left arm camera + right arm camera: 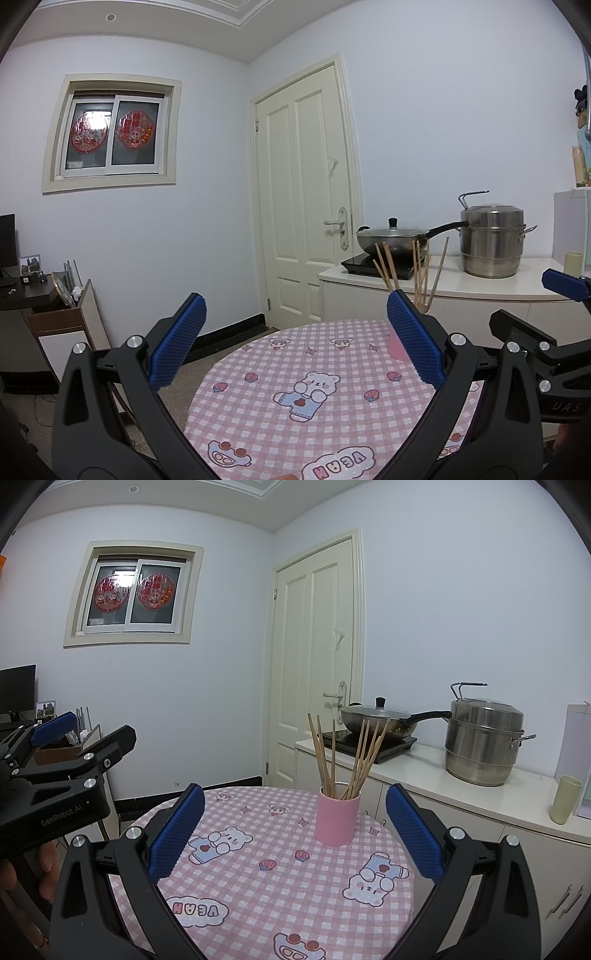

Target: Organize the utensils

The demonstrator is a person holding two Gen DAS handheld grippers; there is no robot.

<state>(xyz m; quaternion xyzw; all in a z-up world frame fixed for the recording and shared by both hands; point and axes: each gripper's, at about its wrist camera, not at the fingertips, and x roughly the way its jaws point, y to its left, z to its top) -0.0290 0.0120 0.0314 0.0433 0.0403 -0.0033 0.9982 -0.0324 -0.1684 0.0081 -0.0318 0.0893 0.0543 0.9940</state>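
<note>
Pink cup, left wrist view: the pink cup (pixel 397 349) sits mostly hidden behind the right pad of my left tool (pixel 295 341); only a sliver shows, with the chopsticks (pixel 419 275) fanning up above that pad.
Left tool state: jaws spread wide, nothing between them, hovering over the checked tabletop (pixel 317 398).
Risk, left: a blind sideways move to that pad's side could clip the cup I can barely see and tip it.
Cup, right wrist view: cup (pixel 337 819) stands upright ahead of my right tool (pixel 295 821), between the pads' line and slightly toward the right one, chopsticks (pixel 347 755) splayed loosely inside.
Right tool state: jaws apart, empty.
Risk, right: I judge the tall, leaning sticks make the cup top-heavy; brushing one could topple it.
Crowding: left tool (pixel 59 734) hangs close at my left; collision possible.
</note>
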